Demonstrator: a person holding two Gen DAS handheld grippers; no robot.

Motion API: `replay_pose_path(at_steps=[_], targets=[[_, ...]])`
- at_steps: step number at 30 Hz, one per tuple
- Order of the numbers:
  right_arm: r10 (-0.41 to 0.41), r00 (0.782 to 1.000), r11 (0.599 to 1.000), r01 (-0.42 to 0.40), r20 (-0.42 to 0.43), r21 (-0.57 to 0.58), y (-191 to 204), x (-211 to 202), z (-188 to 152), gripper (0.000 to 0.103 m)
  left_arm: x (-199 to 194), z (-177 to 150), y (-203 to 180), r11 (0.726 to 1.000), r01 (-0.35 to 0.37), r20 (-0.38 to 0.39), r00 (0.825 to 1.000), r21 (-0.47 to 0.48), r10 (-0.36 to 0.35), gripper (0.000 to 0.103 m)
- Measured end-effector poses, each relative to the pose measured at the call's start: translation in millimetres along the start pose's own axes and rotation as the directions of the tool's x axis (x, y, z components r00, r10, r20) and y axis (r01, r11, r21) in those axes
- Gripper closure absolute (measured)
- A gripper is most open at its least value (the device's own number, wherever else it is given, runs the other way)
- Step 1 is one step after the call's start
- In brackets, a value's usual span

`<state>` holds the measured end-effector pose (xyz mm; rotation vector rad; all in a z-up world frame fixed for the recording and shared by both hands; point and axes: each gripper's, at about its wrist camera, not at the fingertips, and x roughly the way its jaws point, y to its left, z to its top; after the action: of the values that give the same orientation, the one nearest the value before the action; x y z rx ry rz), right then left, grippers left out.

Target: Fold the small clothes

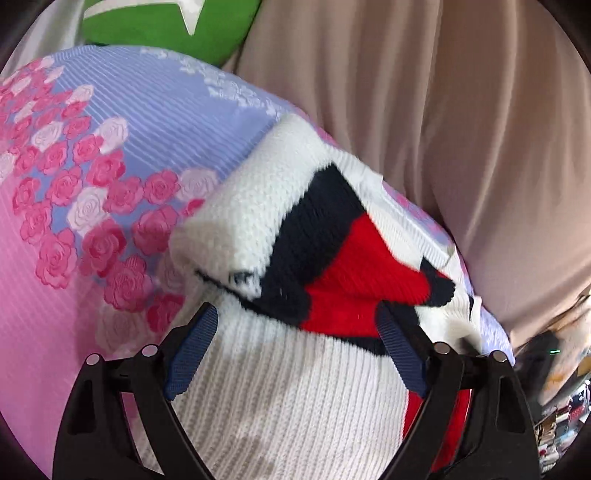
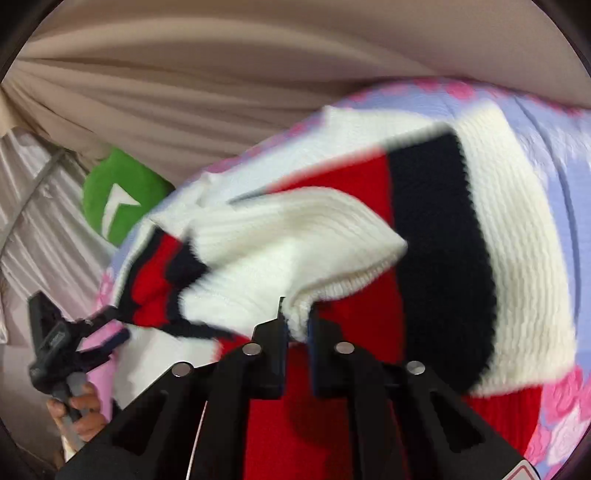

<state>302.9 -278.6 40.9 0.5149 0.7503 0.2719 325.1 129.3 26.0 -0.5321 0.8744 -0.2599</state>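
Now | sweater [image 1: 258,229] (white, navy, red knit) rumpled | right hand-held gripper [image 2: 297,325] pinching it | left hand-held gripper [image 1: 295,332] spread wide

— What can't you see well?

— The sweater [image 2: 436,229] is fuzzy in the right wrist view. Its bottom runs off the edge, under the right claw [image 2: 297,325].

— And the left claw [image 2: 107,328]?

— Small and smeared there. The hand [image 2: 79,411] holding it is half cut off.

— That green pillow [image 1: 155,26]?

— Cut off at the top.
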Motion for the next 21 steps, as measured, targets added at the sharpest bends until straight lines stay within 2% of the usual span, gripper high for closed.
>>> replay_pose_path(at_steps=[1, 2, 3, 4, 5, 6, 7, 8, 9, 11, 13, 16, 18, 21], targets=[[0.055, 0.996, 0.998, -0.053, 0.065, -0.022, 7.7, -20.3, 8.7, 0.095, -2.1, 2.5, -1.8, 1.000, -0.009, 0.014, 1.000, 0.013, 0.009, 0.018], [0.123, 0.982, 0.992, -0.120, 0.142, -0.029, 9.7, -45.4, 17.2, 0.095, -5.5, 4.3, -3.7, 0.999, -0.029, 0.033, 0.999, 0.033, 0.027, 0.018], [0.149, 0.970, 0.989, -0.146, 0.191, -0.026, 5.1, -60.3, 21.4, 0.095, -7.7, 5.5, -4.8, 0.997, -0.051, 0.050, 0.998, 0.052, 0.049, 0.018], [0.134, 0.968, 0.991, -0.135, 0.214, -0.013, -4.6, -66.8, 22.9, 0.095, -7.1, 6.3, -4.6, 0.995, -0.073, 0.058, 0.996, 0.064, 0.069, 0.018], [0.021, 0.984, 0.999, -0.026, 0.178, 0.030, -23.0, -55.6, 24.9, 0.095, -4.7, 7.6, -2.7, 0.995, -0.081, 0.052, 0.996, 0.064, 0.078, 0.018], [-0.091, 0.992, 0.995, 0.087, 0.092, 0.054, -39.9, -35.3, 23.5, 0.095, -0.8, 8.4, 0.6, 0.995, -0.082, 0.036, 0.996, 0.053, 0.080, 0.018], [-0.200, 0.978, 0.975, 0.204, -0.059, 0.084, -65.3, -4.3, 15.9, 0.095, 5.1, 7.4, 4.5, 0.997, -0.076, 0.012, 0.997, 0.030, 0.076, 0.018], [-0.237, 0.964, 0.961, 0.250, -0.119, 0.118, -81.3, 8.0, 7.4, 0.095, 8.0, 6.6, 7.3, 0.998, -0.066, -0.006, 0.998, 0.010, 0.067, 0.018], [-0.174, 0.982, 0.970, 0.184, -0.072, 0.159, -88.0, 2.4, 1.7, 0.095, 9.1, 4.7, 9.4, 0.999, -0.052, -0.019, 0.999, -0.009, 0.051, 0.018], [-0.094, 0.995, 0.977, 0.096, -0.017, 0.192, -87.9, -14.5, 1.3, 0.094, 2.9, -0.8, 9.2, 0.999, -0.030, -0.018, 0.999, -0.027, 0.030, 0.018], [-0.046, 0.999, 0.981, 0.045, -0.002, 0.190, -83.7, -21.5, 1.3, 0.090, -9.8, -8.3, 3.2, 1.000, -0.009, -0.005, 1.000, -0.019, 0.009, 0.018], [-0.059, 0.998, 0.983, 0.060, -0.013, 0.175, -83.6, -22.8, 0.6, 0.087, -25.8, -18.0, -5.7, 0.999, 0.045, 0.007, 0.999, -0.008, -0.045, 0.018], [-0.071, 0.997, 0.981, 0.076, -0.035, 0.177, -79.4, -14.3, -5.7, 0.086, -22.3, -21.5, -12.8, 0.996, 0.089, -0.031, 0.996, -0.009, -0.089, 0.014], [-0.080, 0.996, 0.976, 0.086, -0.037, 0.201, -81.8, 0.4, -8.1, 0.083, -1.9, -20.6, -15.6, 0.997, 0.071, -0.064, 0.995, -0.043, -0.073, 0.014]])
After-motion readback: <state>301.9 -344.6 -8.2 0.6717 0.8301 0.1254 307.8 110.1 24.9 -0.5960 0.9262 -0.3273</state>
